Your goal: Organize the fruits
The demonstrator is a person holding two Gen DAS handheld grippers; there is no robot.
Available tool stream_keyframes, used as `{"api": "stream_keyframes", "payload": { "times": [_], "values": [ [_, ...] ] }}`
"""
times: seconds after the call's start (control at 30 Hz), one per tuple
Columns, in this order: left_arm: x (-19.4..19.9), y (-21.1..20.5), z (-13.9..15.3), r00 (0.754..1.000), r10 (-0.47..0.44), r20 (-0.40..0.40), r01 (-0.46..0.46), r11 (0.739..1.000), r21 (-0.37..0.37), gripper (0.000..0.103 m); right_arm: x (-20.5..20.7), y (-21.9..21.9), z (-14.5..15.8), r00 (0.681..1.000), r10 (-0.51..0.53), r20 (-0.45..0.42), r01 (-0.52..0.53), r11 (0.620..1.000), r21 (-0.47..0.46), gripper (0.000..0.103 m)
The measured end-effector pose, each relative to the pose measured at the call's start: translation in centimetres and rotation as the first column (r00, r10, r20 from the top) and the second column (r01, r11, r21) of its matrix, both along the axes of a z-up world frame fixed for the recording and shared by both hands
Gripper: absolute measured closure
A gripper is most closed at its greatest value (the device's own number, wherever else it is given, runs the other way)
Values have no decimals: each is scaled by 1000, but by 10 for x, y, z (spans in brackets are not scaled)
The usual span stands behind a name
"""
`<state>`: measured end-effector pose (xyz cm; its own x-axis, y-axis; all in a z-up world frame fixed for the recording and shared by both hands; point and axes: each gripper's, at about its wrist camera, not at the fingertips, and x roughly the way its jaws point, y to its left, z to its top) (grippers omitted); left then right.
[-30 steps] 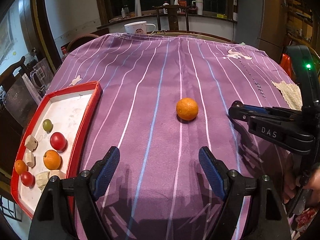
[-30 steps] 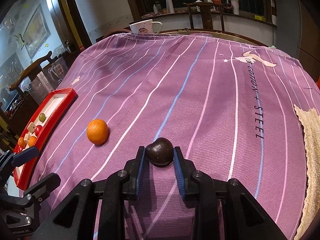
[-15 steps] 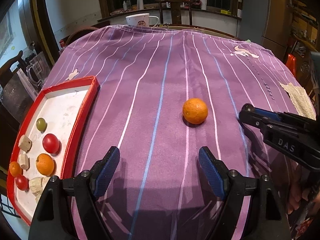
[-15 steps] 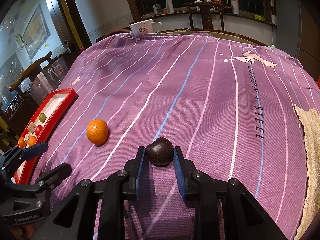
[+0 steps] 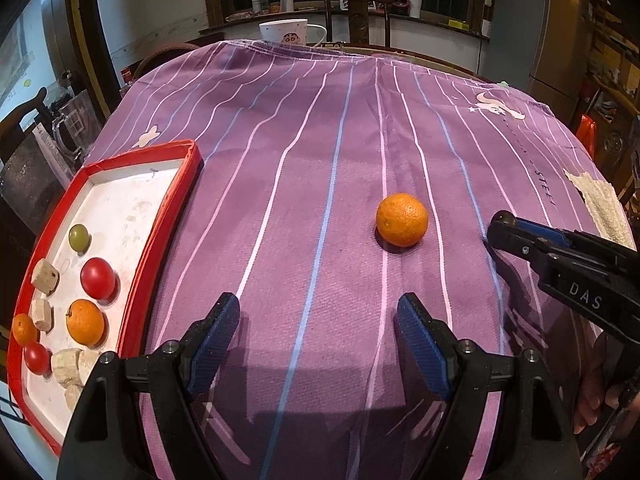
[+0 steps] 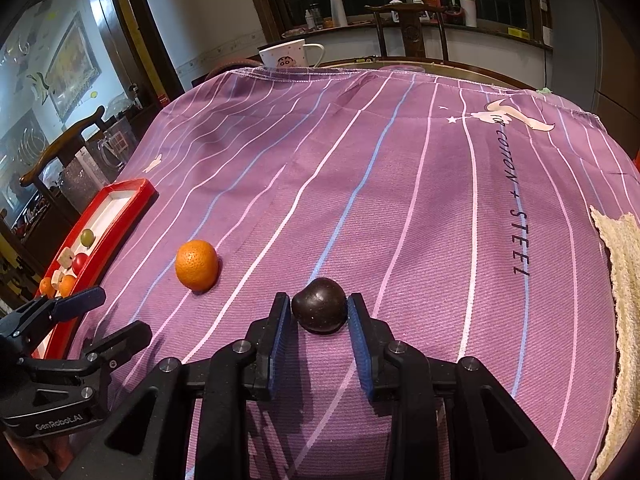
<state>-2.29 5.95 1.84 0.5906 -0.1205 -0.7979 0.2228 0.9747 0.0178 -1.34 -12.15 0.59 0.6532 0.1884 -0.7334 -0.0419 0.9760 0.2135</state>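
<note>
An orange (image 5: 401, 220) lies on the purple striped cloth, ahead and right of my open, empty left gripper (image 5: 318, 326); it also shows in the right wrist view (image 6: 197, 265). My right gripper (image 6: 319, 310) is shut on a dark round fruit (image 6: 319, 310) low over the cloth. A red-rimmed white tray (image 5: 160, 224) at the left holds several small fruits, among them a green one (image 5: 79, 237), a red one (image 5: 97, 278) and an orange one (image 5: 85, 322), plus beige chunks (image 5: 45, 276). The right gripper's side shows in the left wrist view (image 5: 560, 260).
A white mug (image 6: 286, 54) stands at the table's far edge. A beige rag (image 6: 620, 280) lies at the right edge. Chairs and glass jugs (image 5: 76, 124) stand left of the table. A counter with bottles is at the back.
The left gripper has shifted right and forward, so the tray sits further left and the orange nearer. The right gripper still holds the dark fruit in place.
</note>
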Motion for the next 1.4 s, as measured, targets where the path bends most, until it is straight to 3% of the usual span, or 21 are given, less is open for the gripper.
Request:
{"api": "stream_keyframes", "payload": {
  "times": [0.2, 0.3, 0.37, 0.43, 0.47, 0.6, 0.7, 0.9, 1.07, 1.23, 1.4],
  "values": [
    [-8, 13, 10, 999, 20, 34, -20, 1000, -20, 22, -3, 3, 5, 1000, -21, 5, 21, 999, -44, 67],
    [-20, 27, 24, 990, 78, 115, -76, 997, -15, 22, -14, 9, 19, 996, -60, 66, 67, 991, -115, 60],
    [-34, 38, 36, 969, 131, 210, -137, 991, 10, 22, -24, 17, 31, 990, -69, 119, 86, 985, -147, 52],
    [-52, 53, 52, 928, 197, 316, -211, 977, 10, 14, -35, 29, 43, 983, -68, 169, 96, 982, -160, 41],
    [-61, 60, 59, 908, 222, 356, -233, 972, -11, 3, -41, 37, 49, 979, -59, 197, 92, 983, -160, 40],
    [-105, 93, 88, 801, 292, 522, -281, 954, -102, 0, -56, 81, 63, 970, 51, 238, -20, 991, -130, 34],
    [-116, 113, 91, 777, 358, 518, -355, 928, -110, 0, -59, 122, 64, 963, 158, 219, -139, 985, -101, 31],
    [-127, 156, 90, 783, 408, 470, -360, 913, -193, 0, -63, 171, 57, 956, 239, 170, -233, 971, -54, 31],
    [-126, 174, 77, 785, 459, 416, -420, 888, -188, 0, -69, 200, 52, 944, 295, 149, -282, 954, -104, 30],
    [-126, 191, 64, 803, 493, 337, -441, 870, -222, 0, -76, 217, 50, 933, 332, 139, -312, 938, -152, 30],
    [-126, 203, 56, 790, 535, 298, -486, 844, -227, 0, -76, 232, 47, 925, 360, 125, -336, 925, -179, 30]
  ]
}}
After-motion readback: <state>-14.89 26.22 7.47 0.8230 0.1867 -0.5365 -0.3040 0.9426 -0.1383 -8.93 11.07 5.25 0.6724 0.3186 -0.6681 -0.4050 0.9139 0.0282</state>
